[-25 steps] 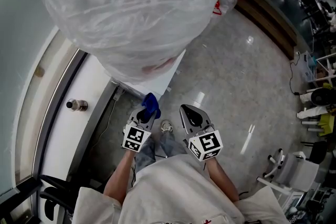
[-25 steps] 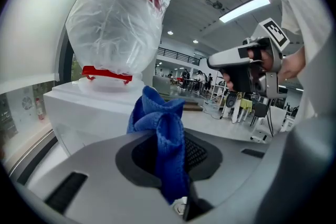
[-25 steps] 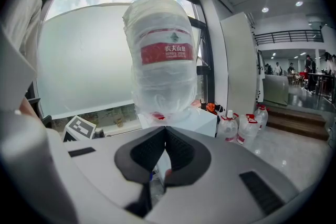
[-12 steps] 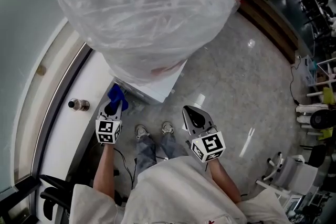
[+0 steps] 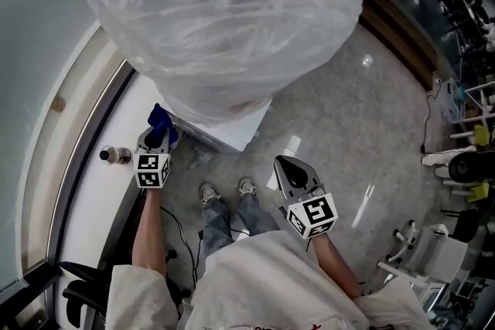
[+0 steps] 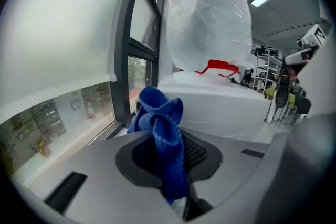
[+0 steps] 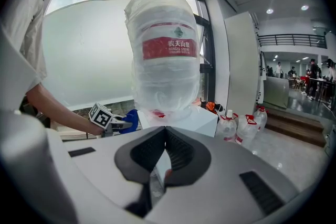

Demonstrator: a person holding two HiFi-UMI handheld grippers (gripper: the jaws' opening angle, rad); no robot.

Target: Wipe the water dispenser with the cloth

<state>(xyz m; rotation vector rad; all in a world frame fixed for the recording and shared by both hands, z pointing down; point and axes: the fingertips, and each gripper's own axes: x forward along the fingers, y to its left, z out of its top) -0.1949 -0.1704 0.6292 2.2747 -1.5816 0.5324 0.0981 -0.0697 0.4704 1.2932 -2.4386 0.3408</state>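
Cloth pinched in outstretched left claw, seemingly touching dispenser.

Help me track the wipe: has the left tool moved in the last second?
Yes. In the head view the left tool, shut on the cloth, has swung left, from beside the shoes to next to the bottle on the sill.

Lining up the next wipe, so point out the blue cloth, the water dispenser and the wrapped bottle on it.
blue cloth (image 6: 163, 128), left gripper view, on its bunched upper fold.
water dispenser (image 7: 202, 117), right gripper view, on its white top.
wrapped bottle (image 5: 224, 11), head view, on the plastic wrap.
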